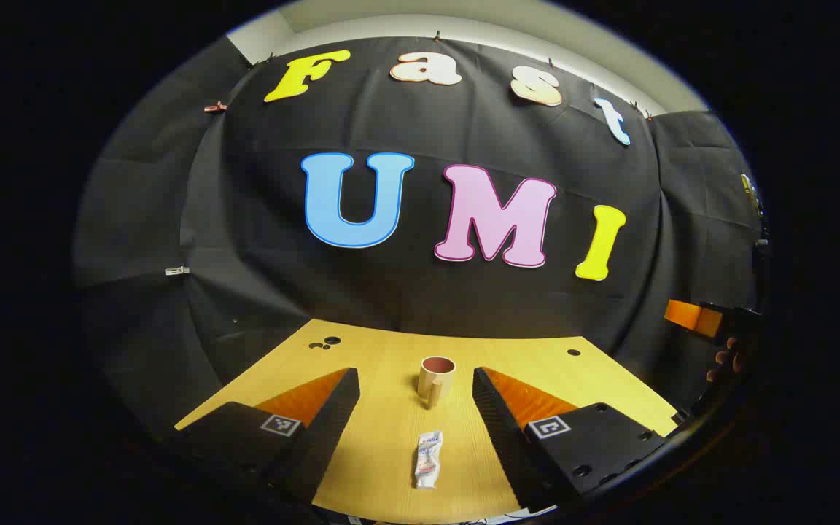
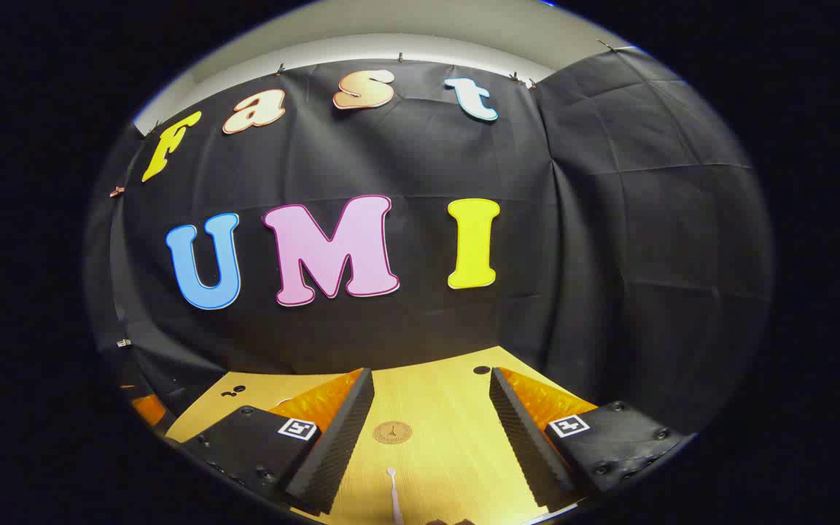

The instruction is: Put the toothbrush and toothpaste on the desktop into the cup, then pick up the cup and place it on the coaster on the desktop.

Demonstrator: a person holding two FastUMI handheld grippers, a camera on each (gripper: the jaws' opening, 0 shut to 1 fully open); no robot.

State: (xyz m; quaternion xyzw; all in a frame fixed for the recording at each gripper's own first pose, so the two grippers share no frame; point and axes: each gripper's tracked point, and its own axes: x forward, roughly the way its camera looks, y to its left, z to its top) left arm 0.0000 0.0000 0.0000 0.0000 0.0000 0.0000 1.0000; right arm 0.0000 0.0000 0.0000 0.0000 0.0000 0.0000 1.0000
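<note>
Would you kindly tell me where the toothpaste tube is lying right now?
In the left gripper view, the toothpaste tube lies flat on the desktop between the open jaws, nearer the camera than the cup.

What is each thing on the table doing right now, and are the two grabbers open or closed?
cup: upright on the desktop, nothing seen inside.
toothpaste: lying flat, in front of the cup, untouched.
toothbrush: lying flat on the desktop, untouched.
coaster: flat on the desktop, nothing on it.
left gripper: open, holding nothing.
right gripper: open, holding nothing.
</note>
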